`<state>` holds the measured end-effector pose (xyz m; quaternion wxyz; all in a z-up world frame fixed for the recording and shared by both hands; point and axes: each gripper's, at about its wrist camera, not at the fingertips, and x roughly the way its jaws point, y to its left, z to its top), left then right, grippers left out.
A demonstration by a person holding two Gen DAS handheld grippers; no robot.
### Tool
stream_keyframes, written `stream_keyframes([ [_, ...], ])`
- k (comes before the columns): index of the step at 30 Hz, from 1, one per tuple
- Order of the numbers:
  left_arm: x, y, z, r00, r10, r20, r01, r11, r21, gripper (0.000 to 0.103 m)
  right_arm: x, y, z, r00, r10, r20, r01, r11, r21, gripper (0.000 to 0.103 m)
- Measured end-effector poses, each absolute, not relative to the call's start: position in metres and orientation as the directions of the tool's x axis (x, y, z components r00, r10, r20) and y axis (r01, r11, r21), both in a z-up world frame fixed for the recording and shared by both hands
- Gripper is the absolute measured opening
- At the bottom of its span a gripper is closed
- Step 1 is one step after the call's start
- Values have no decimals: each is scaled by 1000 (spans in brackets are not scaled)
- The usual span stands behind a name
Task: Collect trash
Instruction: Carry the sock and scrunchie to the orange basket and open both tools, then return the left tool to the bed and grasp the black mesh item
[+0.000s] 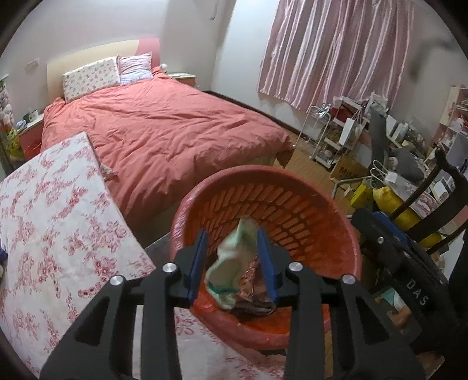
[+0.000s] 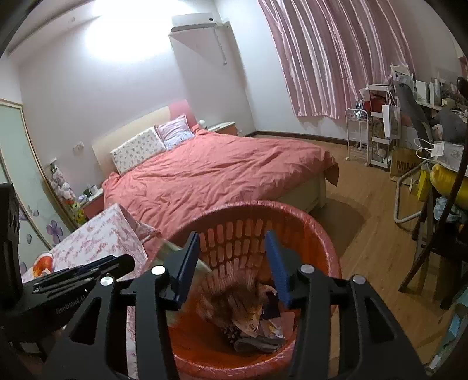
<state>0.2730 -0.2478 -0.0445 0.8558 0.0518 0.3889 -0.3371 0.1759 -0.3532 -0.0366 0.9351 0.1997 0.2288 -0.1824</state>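
Both fingers spread, pale-green wrapper between left pair, upright over red basket

Bedroom. White walls; wood floor. Bed with coral duvet, centre frame; two pillows at headboard. Pink striped curtains, upper right. Air conditioner, top centre. Cluttered shelving, right edge.

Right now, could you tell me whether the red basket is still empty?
No, the red basket already holds crumpled wrappers at its bottom.
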Motion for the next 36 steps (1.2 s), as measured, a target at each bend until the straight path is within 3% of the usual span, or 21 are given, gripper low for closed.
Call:
stream_keyframes([
  [13, 278, -184, -45, 535, -446, -718, 524, 841, -132, 51, 178, -347, -30, 828, -226, -513, 405, 874, 269, 54],
  [23, 283, -66, -39, 634, -284, -719, 344, 937, -66, 62, 185, -309, -19, 842, -173, -511, 333, 912, 241, 55],
  [26, 289, -18, -37, 671, -198, -715, 246, 968, -37, 71, 188, -295, -18, 843, -146, -518, 304, 924, 234, 56],
  [28, 293, 12, -36, 694, -113, -711, 159, 987, -2, 88, 189, -289, -19, 843, -133, -521, 290, 929, 232, 56],
  [31, 304, 62, -36, 703, -6, -711, 33, 999, 24, 90, 194, -276, -19, 842, -106, -530, 262, 938, 228, 56],
  [36, 334, 104, -44, 689, 68, -721, -25, 997, 70, 87, 198, -260, -21, 838, -78, -540, 234, 946, 225, 56],
])
